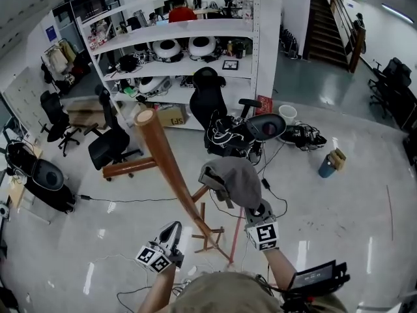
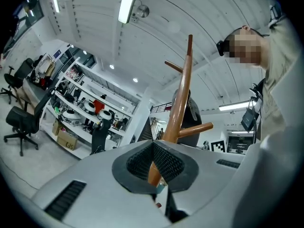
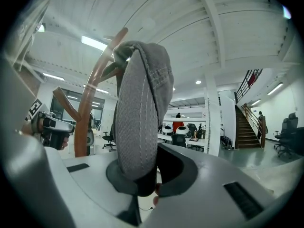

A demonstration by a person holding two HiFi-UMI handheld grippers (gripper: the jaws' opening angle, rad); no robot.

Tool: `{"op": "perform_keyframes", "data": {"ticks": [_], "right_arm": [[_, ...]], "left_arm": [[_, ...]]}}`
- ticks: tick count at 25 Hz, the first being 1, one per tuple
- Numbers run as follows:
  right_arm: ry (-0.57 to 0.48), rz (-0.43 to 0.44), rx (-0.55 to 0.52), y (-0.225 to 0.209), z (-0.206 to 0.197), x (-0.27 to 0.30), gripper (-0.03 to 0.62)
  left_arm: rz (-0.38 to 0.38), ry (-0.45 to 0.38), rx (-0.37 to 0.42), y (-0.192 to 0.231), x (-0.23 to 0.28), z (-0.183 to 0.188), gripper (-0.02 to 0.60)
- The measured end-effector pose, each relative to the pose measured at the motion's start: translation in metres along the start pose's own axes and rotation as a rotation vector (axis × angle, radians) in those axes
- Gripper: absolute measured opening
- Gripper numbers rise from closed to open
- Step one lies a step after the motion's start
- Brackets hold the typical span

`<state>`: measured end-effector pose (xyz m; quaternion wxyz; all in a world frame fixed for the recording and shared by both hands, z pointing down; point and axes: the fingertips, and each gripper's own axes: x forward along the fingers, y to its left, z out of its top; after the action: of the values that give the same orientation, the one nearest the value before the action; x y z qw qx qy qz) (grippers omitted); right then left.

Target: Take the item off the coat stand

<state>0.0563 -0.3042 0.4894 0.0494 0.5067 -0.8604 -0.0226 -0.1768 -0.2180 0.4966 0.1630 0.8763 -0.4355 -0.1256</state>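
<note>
We were in the lifting-off step. Our right gripper (image 1: 257, 210) was clamped tight on the near edge of the grey cap (image 1: 233, 178), which rose at twelve o'clock from its jaws in the right gripper view. In the head view the cap sat at three o'clock of the coat stand (image 1: 166, 162), its left edge over the tip of a short peg (image 1: 199, 193); we could not tell whether it was hooked there or already free. Our left gripper (image 1: 174, 231) was closed on nothing at seven o'clock of the cap, with the stand's pole just beyond its jaws. We judged the next move to be raising the cap clear of the peg, then drawing it away toward three o'clock. A snag could tip the slender stand.
</note>
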Motion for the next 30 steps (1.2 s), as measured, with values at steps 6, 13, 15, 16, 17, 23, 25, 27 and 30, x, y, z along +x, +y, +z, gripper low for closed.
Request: {"op": "perform_keyframes", "data": {"ticks": [6, 13, 15, 16, 17, 23, 25, 27, 30], "right_arm": [[-0.014, 0.006, 0.014, -0.011, 0.001, -0.003, 0.04], [-0.03, 0.011, 0.022, -0.021, 0.009, -0.011, 0.04], [-0.032, 0.005, 0.025, -0.027, 0.012, -0.017, 0.04], [-0.031, 0.003, 0.027, -0.029, 0.012, -0.02, 0.04], [-0.032, 0.001, 0.027, -0.031, 0.014, -0.022, 0.04], [-0.034, -0.014, 0.039, -0.041, 0.018, -0.028, 0.04], [-0.035, -0.017, 0.041, -0.043, 0.016, -0.029, 0.04], [-0.028, -0.014, 0.047, -0.041, 0.012, -0.033, 0.04], [-0.009, -0.007, 0.041, -0.04, 0.003, -0.041, 0.04]], "left_arm": [[0.032, -0.037, 0.014, 0.001, -0.001, 0.007, 0.015], [0.041, -0.064, 0.047, -0.004, -0.001, 0.013, 0.015], [0.04, -0.065, 0.068, -0.007, -0.001, 0.017, 0.015], [0.043, -0.07, 0.073, -0.007, -0.002, 0.02, 0.015], [0.046, -0.079, 0.077, -0.008, -0.003, 0.024, 0.015], [0.062, -0.114, 0.082, -0.011, -0.006, 0.031, 0.015], [0.06, -0.11, 0.077, -0.011, -0.003, 0.028, 0.015], [0.06, -0.098, 0.069, -0.014, -0.004, 0.023, 0.015], [0.062, -0.094, 0.065, -0.018, -0.006, 0.018, 0.015]]}}
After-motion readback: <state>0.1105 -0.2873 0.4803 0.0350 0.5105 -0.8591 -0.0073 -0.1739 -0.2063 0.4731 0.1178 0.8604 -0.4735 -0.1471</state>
